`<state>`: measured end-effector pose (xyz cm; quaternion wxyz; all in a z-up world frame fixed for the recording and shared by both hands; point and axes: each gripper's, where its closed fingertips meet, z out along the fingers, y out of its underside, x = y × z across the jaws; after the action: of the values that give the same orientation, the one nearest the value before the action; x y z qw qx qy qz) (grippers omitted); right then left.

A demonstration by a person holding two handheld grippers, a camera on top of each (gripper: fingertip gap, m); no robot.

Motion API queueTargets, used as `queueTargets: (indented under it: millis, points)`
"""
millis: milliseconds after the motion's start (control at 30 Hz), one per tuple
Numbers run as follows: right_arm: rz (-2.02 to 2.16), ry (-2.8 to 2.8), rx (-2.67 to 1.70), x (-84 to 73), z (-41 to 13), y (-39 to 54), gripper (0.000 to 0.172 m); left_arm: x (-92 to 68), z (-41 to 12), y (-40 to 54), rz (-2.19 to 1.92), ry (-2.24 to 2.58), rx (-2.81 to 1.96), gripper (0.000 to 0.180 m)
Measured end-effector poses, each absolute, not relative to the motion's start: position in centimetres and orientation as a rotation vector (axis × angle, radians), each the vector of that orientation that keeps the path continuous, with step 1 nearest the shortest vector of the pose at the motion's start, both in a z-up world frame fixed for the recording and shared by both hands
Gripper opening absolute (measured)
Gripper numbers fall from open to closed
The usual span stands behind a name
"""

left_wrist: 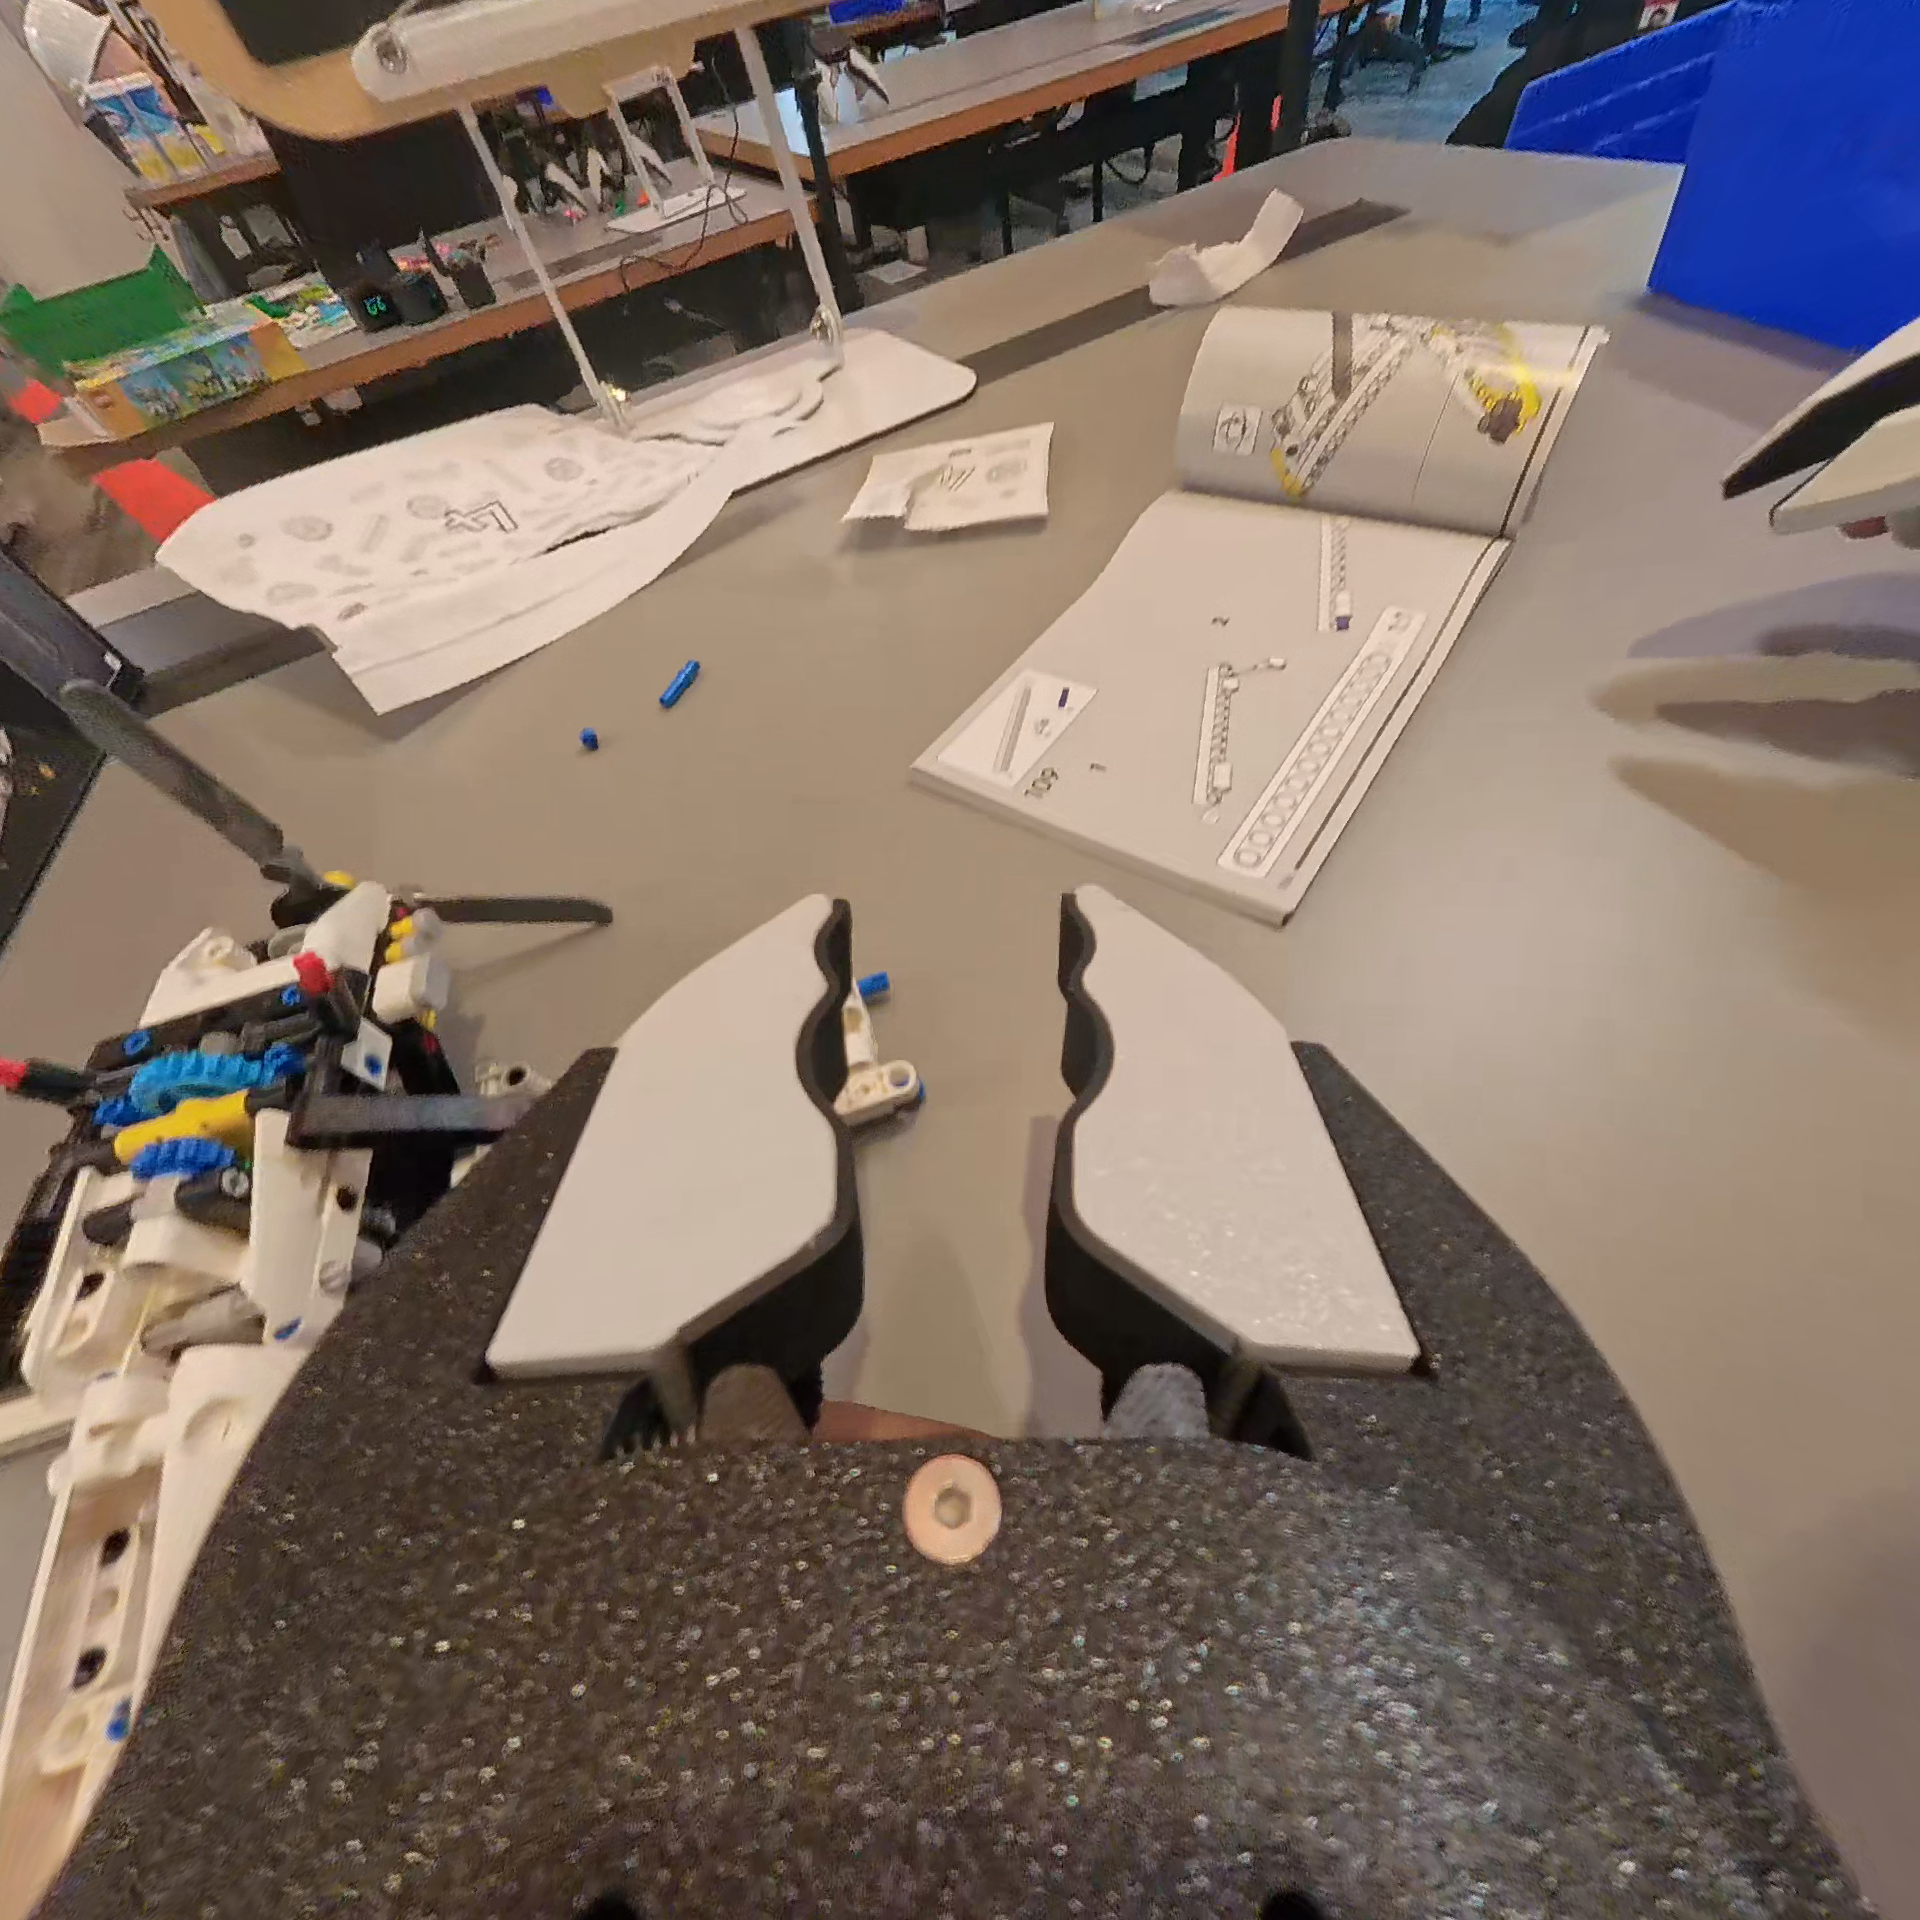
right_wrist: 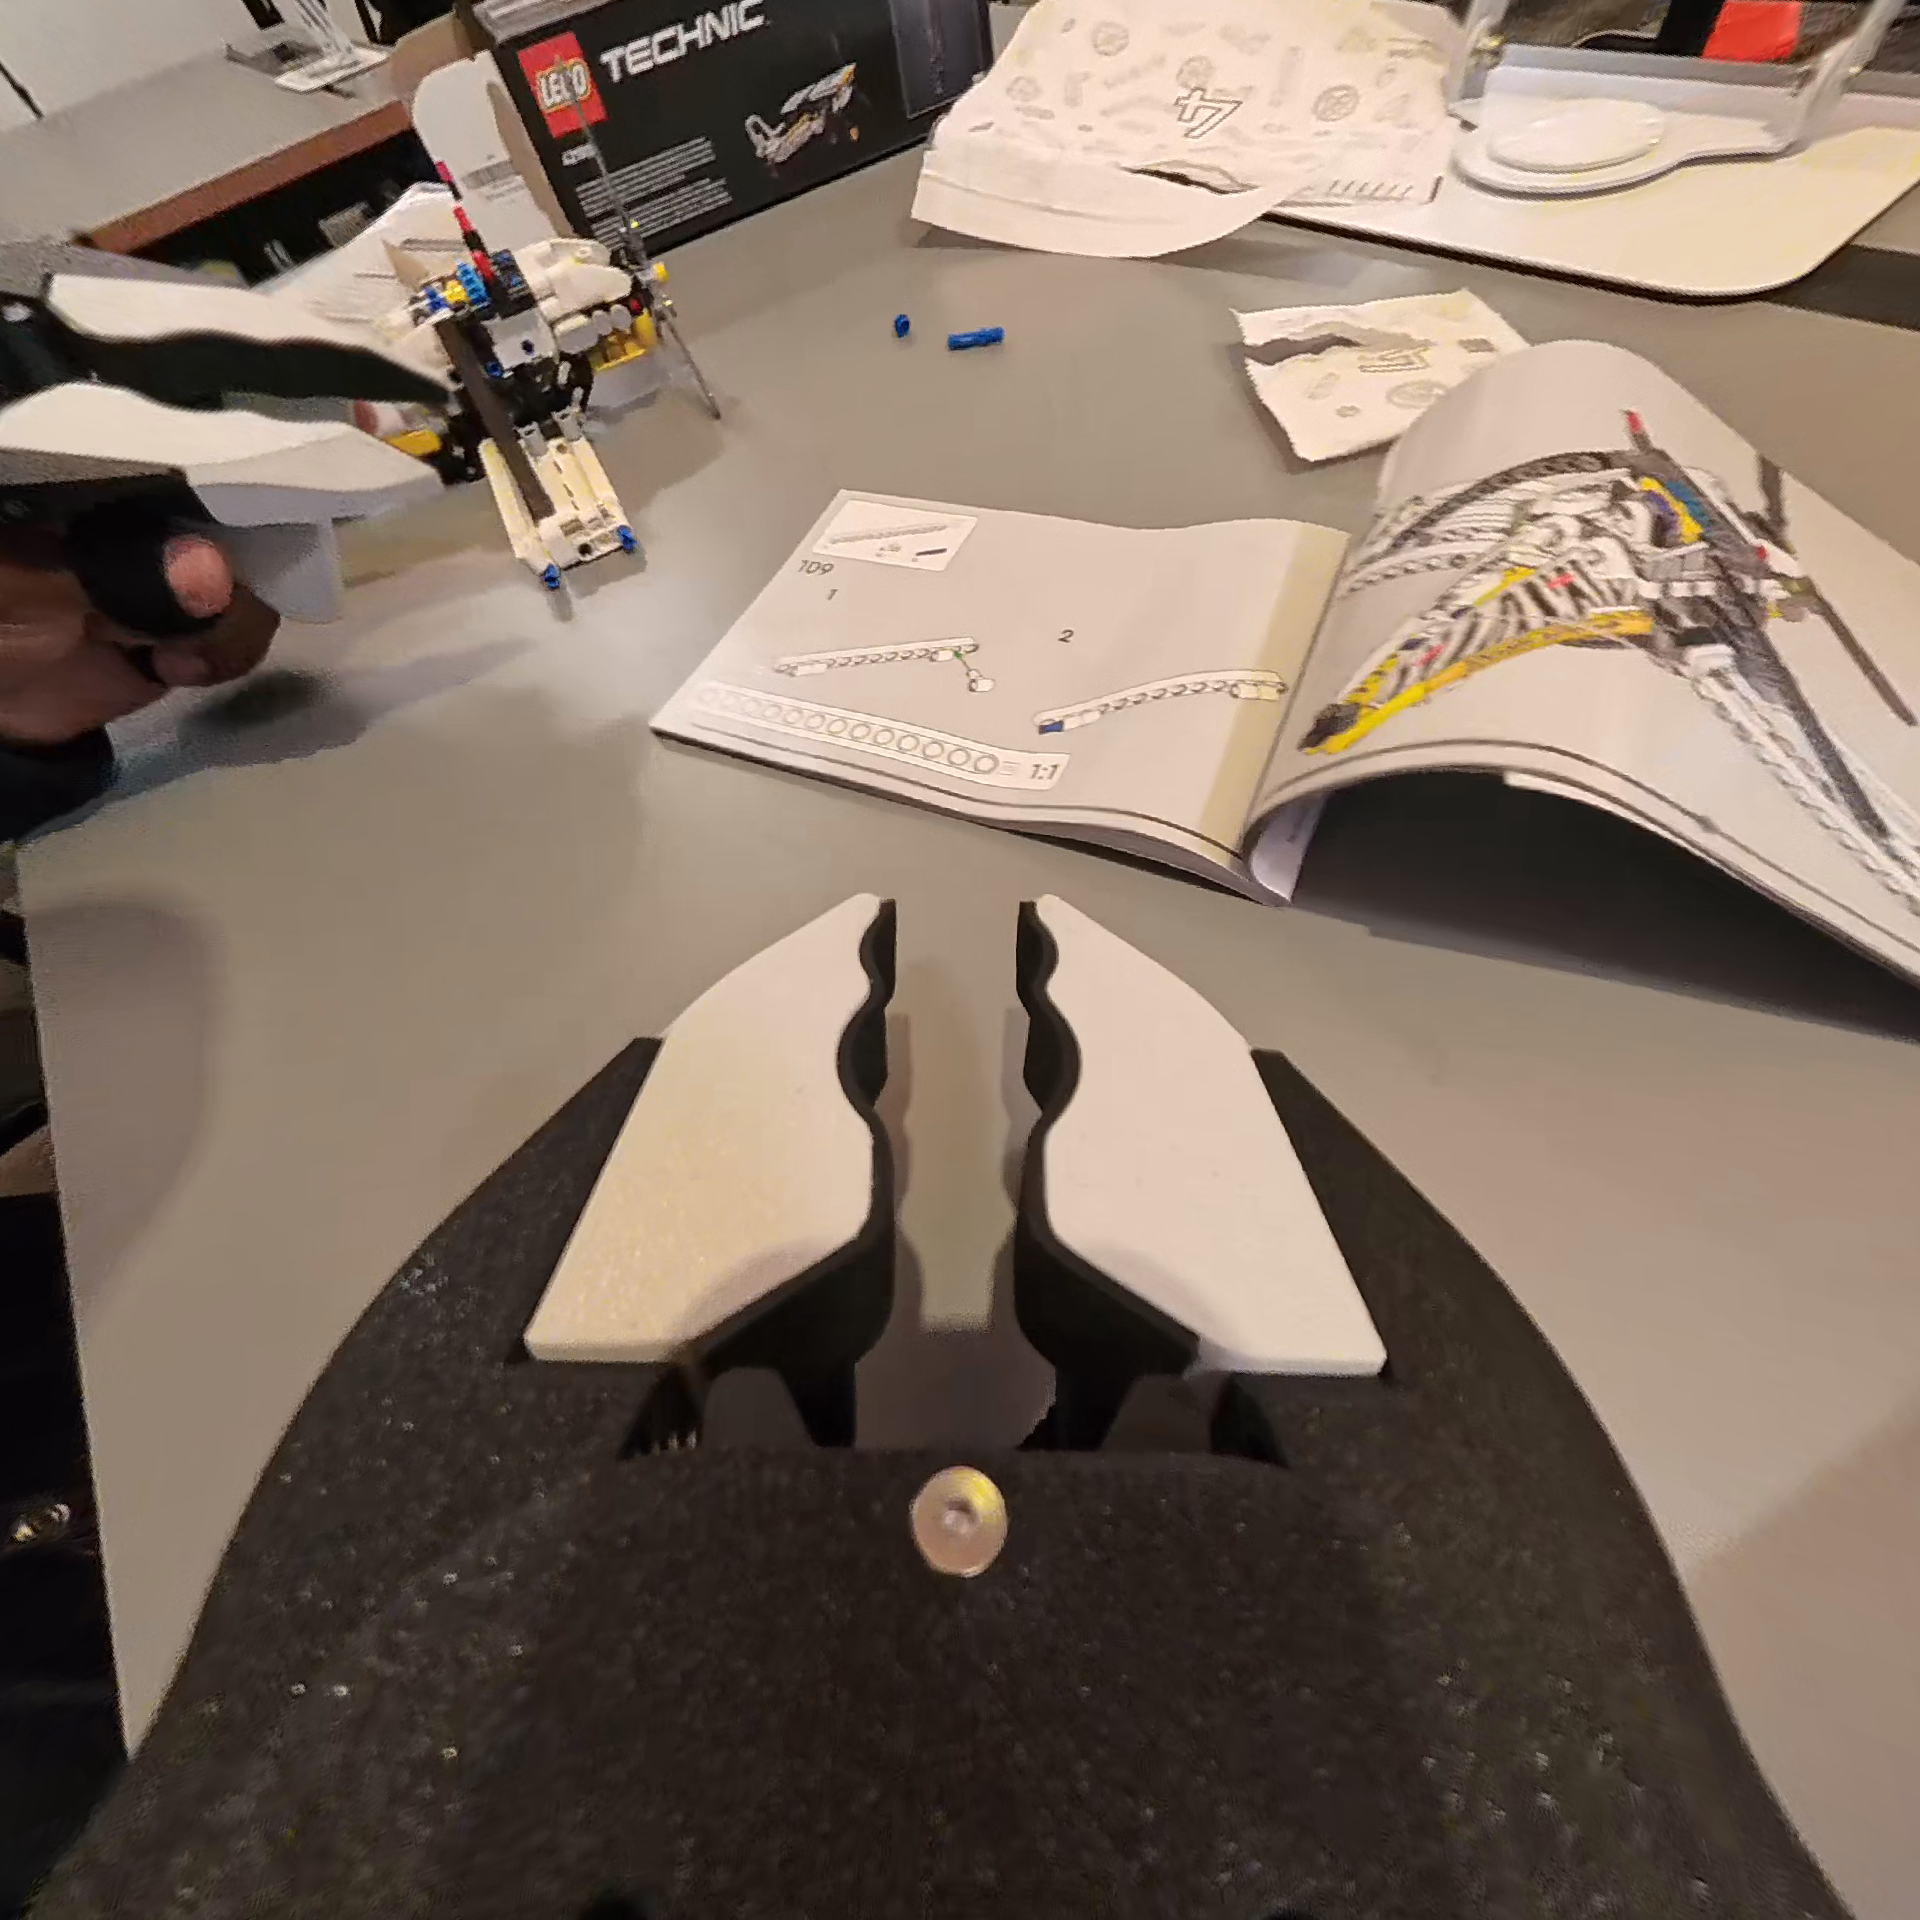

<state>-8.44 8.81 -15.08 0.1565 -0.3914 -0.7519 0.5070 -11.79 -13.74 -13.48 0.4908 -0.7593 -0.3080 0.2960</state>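
Observation:
My left gripper (left_wrist: 956, 935) is open above the grey table (left_wrist: 727, 810). A small white connector piece with a blue pin (left_wrist: 878, 1055) lies on the table beside its left finger (left_wrist: 727, 1091); the right pad stands well clear of it. A white, black, yellow and blue brick-built model (left_wrist: 208, 1122) sits just to its left. My right gripper (right_wrist: 956, 925) is open with only bare table between its pads, just short of an open instruction booklet (right_wrist: 987, 644). The right wrist view shows the left gripper (right_wrist: 416, 426), held by a hand, next to the model (right_wrist: 530, 353).
Two loose blue pins (left_wrist: 680, 684) (left_wrist: 589, 739) lie mid-table. A torn white paper bag (left_wrist: 436, 561), a smaller one (left_wrist: 956, 478), a white stand base (left_wrist: 894, 384), crumpled paper (left_wrist: 1226, 260) and a blue bin (left_wrist: 1808, 177) sit farther back. A black box (right_wrist: 727, 104) stands behind the model. There is about 25 centimetres between the tips of the two grippers.

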Motion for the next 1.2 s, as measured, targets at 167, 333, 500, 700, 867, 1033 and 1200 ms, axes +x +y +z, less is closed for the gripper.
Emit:
queueTargets:
  millis: [167,333,500,700,867,1033,1200]
  points:
    - [1.441,-2.192,-1.075,-8.5,-15.2,6.9,0.022,-11.5,-14.0,-14.3,0.688,-0.775,-1.831,0.039]
    - [1.369,-2.198,-1.044,-8.9,-15.6,6.3,0.022,-11.9,-14.5,-14.5,0.626,-0.829,-1.836,0.039]
    - [1.391,-2.162,-1.069,-9.1,-15.3,6.7,0.022,-12.0,-14.9,-14.4,0.547,-0.851,-1.846,0.039]
    - [1.487,-2.134,-1.146,-9.2,-15.0,7.2,0.022,-12.0,-15.2,-14.2,0.544,-0.850,-1.876,0.039]
    - [1.602,-2.132,-1.188,-9.0,-14.6,7.4,0.022,-12.1,-15.6,-14.2,0.577,-0.857,-1.907,0.039]
    - [1.560,-2.141,-1.153,-8.3,-14.7,7.5,0.023,-12.3,-16.2,-14.1,0.629,-0.869,-1.965,0.039]
    - [1.552,-2.146,-1.155,-7.9,-14.8,7.6,0.023,-12.4,-16.7,-14.1,0.691,-0.870,-2.015,0.039]
